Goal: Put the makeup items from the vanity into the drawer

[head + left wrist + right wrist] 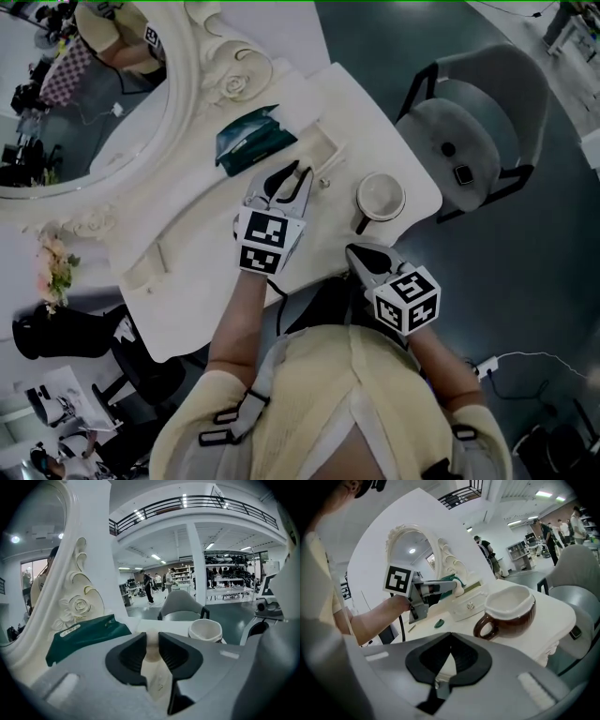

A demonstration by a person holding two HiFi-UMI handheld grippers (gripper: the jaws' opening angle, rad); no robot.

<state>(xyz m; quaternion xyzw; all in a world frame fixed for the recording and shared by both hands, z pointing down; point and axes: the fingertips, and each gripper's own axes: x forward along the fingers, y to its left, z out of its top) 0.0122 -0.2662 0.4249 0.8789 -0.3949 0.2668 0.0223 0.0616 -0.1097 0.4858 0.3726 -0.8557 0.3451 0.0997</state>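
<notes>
Makeup item (151,656), pale with a rounded end, perhaps a sponge: I have it pinched in my left tool (152,639), the pads pressing on both its sides and set narrow around it. From the right gripper view the same item (458,588) pokes out past the tips of the left tool, held off the table (197,291) and just above the top edge of the small white drawer (468,604) with the crystal knob.

The relation that matters is item to drawer. The drawer lies straight ahead of the left tool and slightly below it, toward the mirror (84,103) side, with the teal pouch (248,139) just beyond. The item's long axis runs along the jaws, rounded end pointing forward and away from me, toward the drawer. I judge the drawer to be pulled out, though no view shows its inside clearly.

My right tool (451,634) has its jaws together with nothing between them. It hangs near the table's front edge, beside the brown mug (508,611), and is well back from the drawer. The left tool (298,173) is plainly the nearer one, so a short push forward and down looks like what placing needs. A small green piece (439,623) lies on the table below the left tool; I cannot tell what it is.
</notes>
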